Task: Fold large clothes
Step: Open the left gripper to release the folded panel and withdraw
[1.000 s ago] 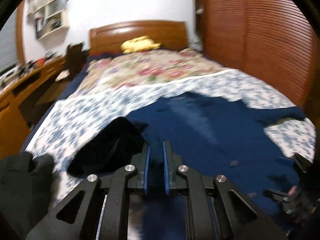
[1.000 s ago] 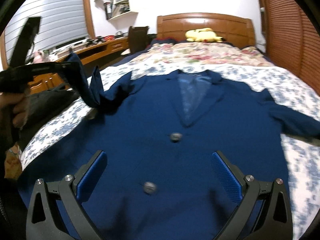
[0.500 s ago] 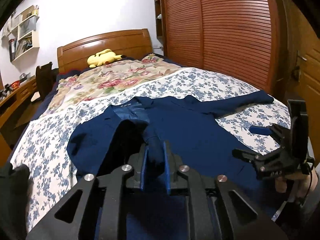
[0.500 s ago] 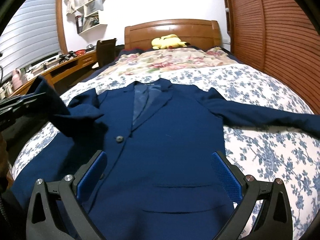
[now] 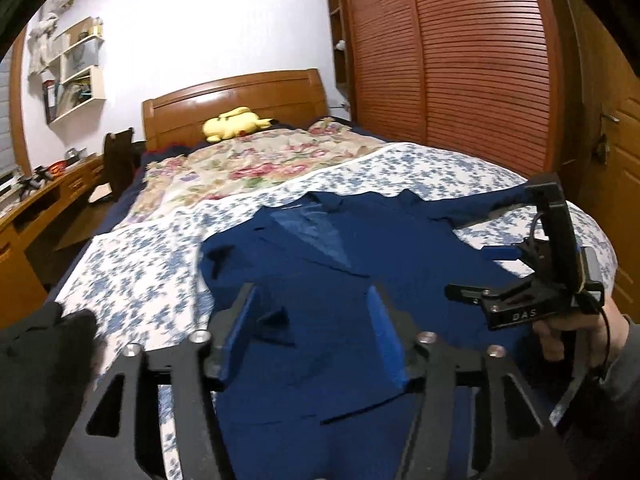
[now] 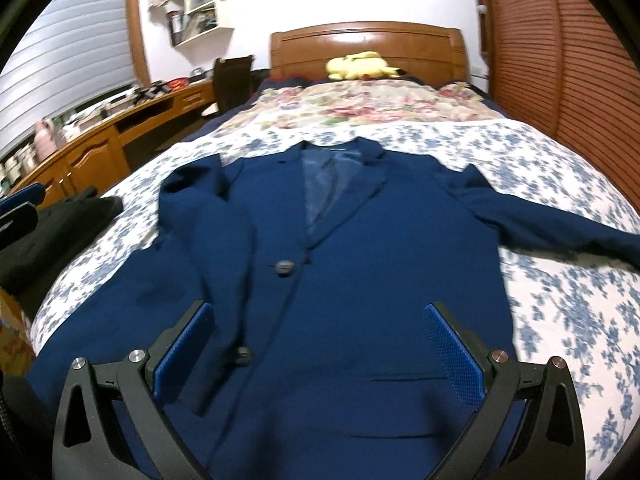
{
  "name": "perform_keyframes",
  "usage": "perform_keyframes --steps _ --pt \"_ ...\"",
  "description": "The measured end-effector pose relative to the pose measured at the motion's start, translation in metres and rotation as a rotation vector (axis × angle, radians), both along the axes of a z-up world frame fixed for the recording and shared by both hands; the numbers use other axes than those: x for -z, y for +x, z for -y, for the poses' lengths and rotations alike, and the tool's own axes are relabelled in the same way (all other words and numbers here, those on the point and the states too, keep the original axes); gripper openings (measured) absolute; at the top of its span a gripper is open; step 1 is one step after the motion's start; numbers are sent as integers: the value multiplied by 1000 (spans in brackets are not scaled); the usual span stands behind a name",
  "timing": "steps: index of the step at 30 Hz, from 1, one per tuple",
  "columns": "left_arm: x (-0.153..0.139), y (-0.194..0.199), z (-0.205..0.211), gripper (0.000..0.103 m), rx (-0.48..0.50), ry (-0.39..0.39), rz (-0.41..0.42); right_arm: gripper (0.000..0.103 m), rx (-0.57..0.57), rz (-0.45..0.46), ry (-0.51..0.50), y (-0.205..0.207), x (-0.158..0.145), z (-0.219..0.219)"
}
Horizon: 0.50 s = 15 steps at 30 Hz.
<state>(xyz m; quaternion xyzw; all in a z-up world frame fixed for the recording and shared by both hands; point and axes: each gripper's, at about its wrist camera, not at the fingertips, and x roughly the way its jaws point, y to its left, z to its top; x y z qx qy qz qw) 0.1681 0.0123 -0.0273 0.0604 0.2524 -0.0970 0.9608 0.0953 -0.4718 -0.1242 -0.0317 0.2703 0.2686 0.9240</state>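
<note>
Navy jacket (image 6: 360,264) lies on floral bedspread (image 6: 560,288); desk (image 6: 92,148), seemingly cluttered, alongside.

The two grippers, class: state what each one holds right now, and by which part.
Nothing is held. The left gripper is open above the navy jacket, its sleeve folded across the front. The right gripper is open too, empty.

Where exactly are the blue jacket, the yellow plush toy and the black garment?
blue jacket (image 6: 360,264): right wrist view, chest panel.
yellow plush toy (image 6: 358,65): right wrist view, its body.
black garment (image 6: 60,228): right wrist view, its middle.
</note>
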Motion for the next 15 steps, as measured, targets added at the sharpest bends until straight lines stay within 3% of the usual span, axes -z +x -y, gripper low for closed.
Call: perform_keyframes --steps 3,15 --pt "6 -3 -23 69 -34 -41 -15 103 -59 0 -19 -5 3 -19" --pt "26 -8 -84 69 -181 -91 -42 93 -302 -46 -122 -15 31 -80"
